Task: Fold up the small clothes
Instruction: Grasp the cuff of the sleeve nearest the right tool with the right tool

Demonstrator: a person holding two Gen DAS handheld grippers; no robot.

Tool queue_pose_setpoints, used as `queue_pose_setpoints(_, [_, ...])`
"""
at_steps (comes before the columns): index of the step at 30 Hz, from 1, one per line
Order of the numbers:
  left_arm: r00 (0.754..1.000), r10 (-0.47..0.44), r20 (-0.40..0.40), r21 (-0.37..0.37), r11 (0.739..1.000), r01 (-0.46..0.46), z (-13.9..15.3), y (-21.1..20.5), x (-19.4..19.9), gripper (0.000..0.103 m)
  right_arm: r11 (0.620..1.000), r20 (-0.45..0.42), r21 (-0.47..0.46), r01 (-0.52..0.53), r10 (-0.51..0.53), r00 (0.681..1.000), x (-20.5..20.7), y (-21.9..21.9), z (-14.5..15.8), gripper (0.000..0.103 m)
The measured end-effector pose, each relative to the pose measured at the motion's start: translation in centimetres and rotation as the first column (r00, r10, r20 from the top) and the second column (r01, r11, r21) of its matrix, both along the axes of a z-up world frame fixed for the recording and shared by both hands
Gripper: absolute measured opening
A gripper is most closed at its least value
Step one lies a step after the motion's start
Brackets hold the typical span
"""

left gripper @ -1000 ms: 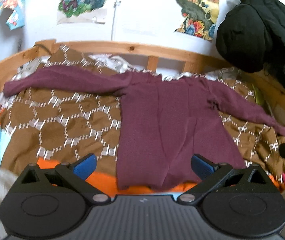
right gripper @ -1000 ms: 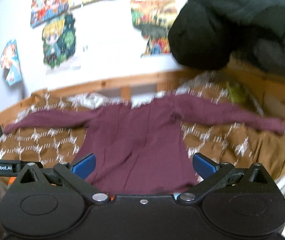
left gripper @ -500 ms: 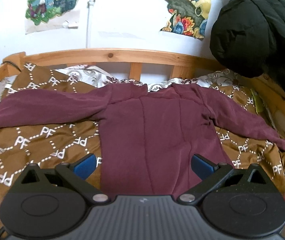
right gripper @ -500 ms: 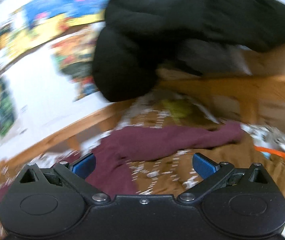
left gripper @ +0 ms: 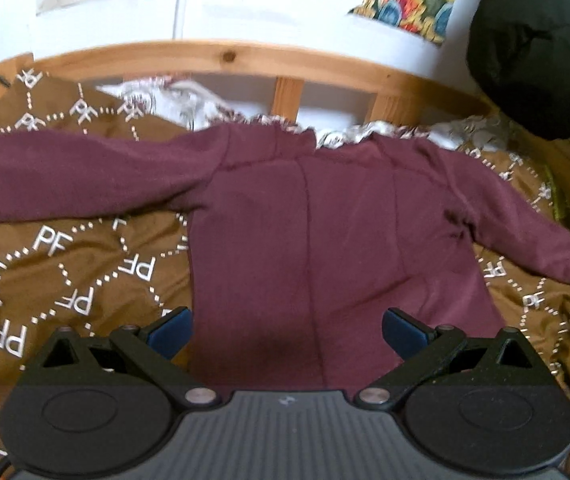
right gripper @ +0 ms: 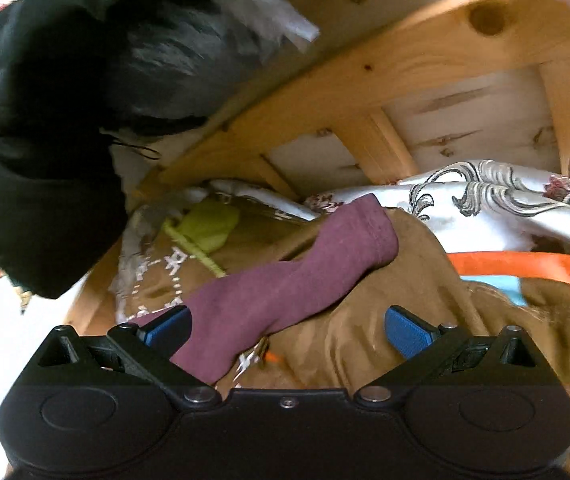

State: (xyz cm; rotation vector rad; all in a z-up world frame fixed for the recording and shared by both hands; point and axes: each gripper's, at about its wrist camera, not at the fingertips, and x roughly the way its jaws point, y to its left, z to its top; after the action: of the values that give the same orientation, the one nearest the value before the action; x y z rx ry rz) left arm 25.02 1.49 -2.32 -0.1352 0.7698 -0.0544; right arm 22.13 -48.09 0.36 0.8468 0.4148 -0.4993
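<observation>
Maroon long-sleeved knit top (left gripper: 317,240): lying flat on the brown patterned bedspread (left gripper: 65,264), collar pointing toward the wooden bed rail (left gripper: 245,58), sleeves stretching out to either side. Left tongs (left gripper: 287,330): hovering level over the hem, blue pads wide apart, gripping nothing. Right tongs (right gripper: 287,330): spreading open above the right sleeve's cuff (right gripper: 349,236), angling toward the rail's corner.

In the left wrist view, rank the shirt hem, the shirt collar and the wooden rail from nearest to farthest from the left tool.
1. Shirt hem, directly between the open fingers of the left tool.
2. Shirt collar, farther up the bed, centre.
3. Wooden rail, behind the collar, against the wall.
</observation>
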Motion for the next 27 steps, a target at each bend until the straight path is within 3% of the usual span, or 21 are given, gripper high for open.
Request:
queue_pose_setpoints(4, [0.999,0.033,-0.015,0.028,0.999,-0.033,-1.1,0.6,0.8,0.102,0.997,-0.03,-0.064,0.045,-0.047,0.998,2.3,-0.2,-1.0,0.091])
queue_pose_setpoints(7, [0.996,0.077,-0.042,-0.017,0.997,-0.078,-1.4,1.8,1.2,0.102,0.989,-0.062,-0.094,0.114,-0.12,0.991,3.5,-0.5,-1.4,0.085])
queue_pose_setpoints(9, [0.992,0.104,-0.071,-0.057,0.993,-0.108,-1.7,2.7,1.4,0.102,0.981,-0.095,-0.106,0.163,-0.173,0.98,4.3,-0.9,-1.9,0.074])
queue_pose_setpoints(13, [0.984,0.131,-0.12,-0.1,0.985,-0.144,-2.1,3.9,1.5,0.102,0.967,-0.138,-0.132,0.217,-0.235,0.962,5.3,-1.4,-2.9,0.063])
queue_pose_setpoints(15, [0.981,0.141,-0.132,-0.109,0.982,-0.156,-2.2,4.1,1.6,0.102,0.962,-0.15,-0.163,0.22,-0.245,0.958,5.7,-1.5,-3.3,0.034])
queue_pose_setpoints(17, [0.981,0.14,-0.134,-0.119,0.981,-0.156,-2.2,4.1,1.6,0.102,0.952,-0.154,-0.215,0.218,-0.253,0.955,5.8,-1.2,-3.3,0.018])
queue_pose_setpoints(20, [0.982,0.138,-0.131,-0.121,0.981,-0.154,-2.0,4.1,1.5,0.102,0.941,-0.135,-0.286,0.184,-0.229,0.964,6.1,-0.1,-2.7,0.011])
queue_pose_setpoints(23, [0.983,0.14,-0.122,-0.12,0.981,-0.154,-1.7,4.1,1.3,0.102,0.897,-0.076,-0.423,0.126,-0.174,0.982,6.1,2.4,-0.8,0.01])
queue_pose_setpoints(27, [0.983,0.15,-0.106,-0.119,0.98,-0.162,-1.3,4.3,1.0,0.102,0.755,0.02,-0.655,0.03,-0.022,1.0,6.1,7.6,2.6,0.009])
